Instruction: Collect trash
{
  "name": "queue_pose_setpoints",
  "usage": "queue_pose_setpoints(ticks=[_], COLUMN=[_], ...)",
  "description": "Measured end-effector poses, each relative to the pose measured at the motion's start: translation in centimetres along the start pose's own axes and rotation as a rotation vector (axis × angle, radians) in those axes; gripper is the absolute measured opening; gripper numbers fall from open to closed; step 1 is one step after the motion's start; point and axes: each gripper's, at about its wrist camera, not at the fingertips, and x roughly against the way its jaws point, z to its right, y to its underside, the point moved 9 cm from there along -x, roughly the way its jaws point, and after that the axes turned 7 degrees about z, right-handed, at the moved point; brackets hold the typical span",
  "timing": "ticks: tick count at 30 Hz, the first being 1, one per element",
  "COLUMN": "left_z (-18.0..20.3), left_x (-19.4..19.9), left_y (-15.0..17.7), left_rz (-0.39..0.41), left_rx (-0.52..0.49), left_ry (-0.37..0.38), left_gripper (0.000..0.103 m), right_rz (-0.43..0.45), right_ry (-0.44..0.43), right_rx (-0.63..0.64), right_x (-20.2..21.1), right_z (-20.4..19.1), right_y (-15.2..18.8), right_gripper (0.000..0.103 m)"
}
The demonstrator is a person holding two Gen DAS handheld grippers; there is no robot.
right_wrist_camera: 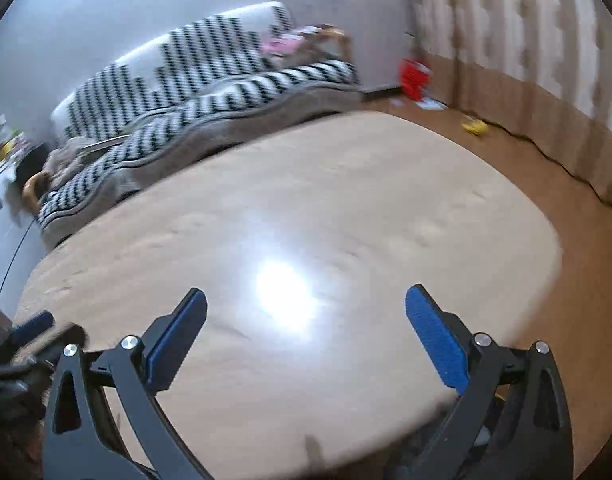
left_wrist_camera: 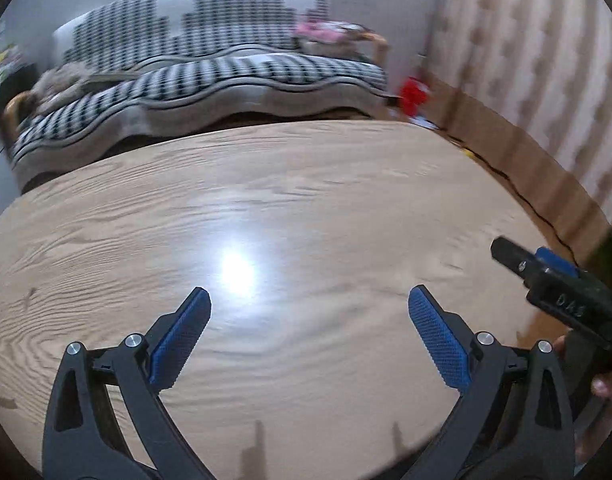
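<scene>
both grippers, left [left_wrist_camera: 309, 300] and right [right_wrist_camera: 306, 300], jaws wide apart and empty above a bare wooden tabletop [left_wrist_camera: 306, 200] (no trash visible on it); likely searching; yellow item [right_wrist_camera: 474, 126] on the floor, perhaps trash.

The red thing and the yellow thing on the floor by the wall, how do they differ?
The red thing is larger and stands taller; the yellow thing is small and low. The red thing sits in the corner near the end of the sofa, while the yellow thing lies further along the striped wall, closer to the table. Both rest on the brown floor and are too blurred to identify.
</scene>
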Motion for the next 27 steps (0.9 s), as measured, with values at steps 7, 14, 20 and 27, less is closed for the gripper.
queue_pose_setpoints(ticks=[7, 14, 20, 27], left_z=[-9.7, -13.2, -13.7, -13.2], left_x=[-3.8, -5.1, -5.5, -4.8], left_y=[0.2, -1.1, 1.3, 1.5], left_rz=[0.023, 0.022, -0.052, -0.034], left_rx=[0.053, 0.140, 0.162, 0.144], left_ry=[-0.206, -0.224, -0.221, -0.245], left_gripper=[0.096, 0.096, 0.096, 0.096], right_rz=[0.093, -0.005, -0.081, -0.103], right_ry=[0.030, -0.019, -0.035, -0.063], right_rx=[0.002, 0.144, 0.159, 0.164], right_x=[-7.0, -11.4, -12.2, -11.3], right_z=[-8.8, -13.6, -14.1, -13.9], right_y=[-1.5, 0.0, 1.5, 2.5], right_gripper=[0.096, 0.096, 0.096, 0.096])
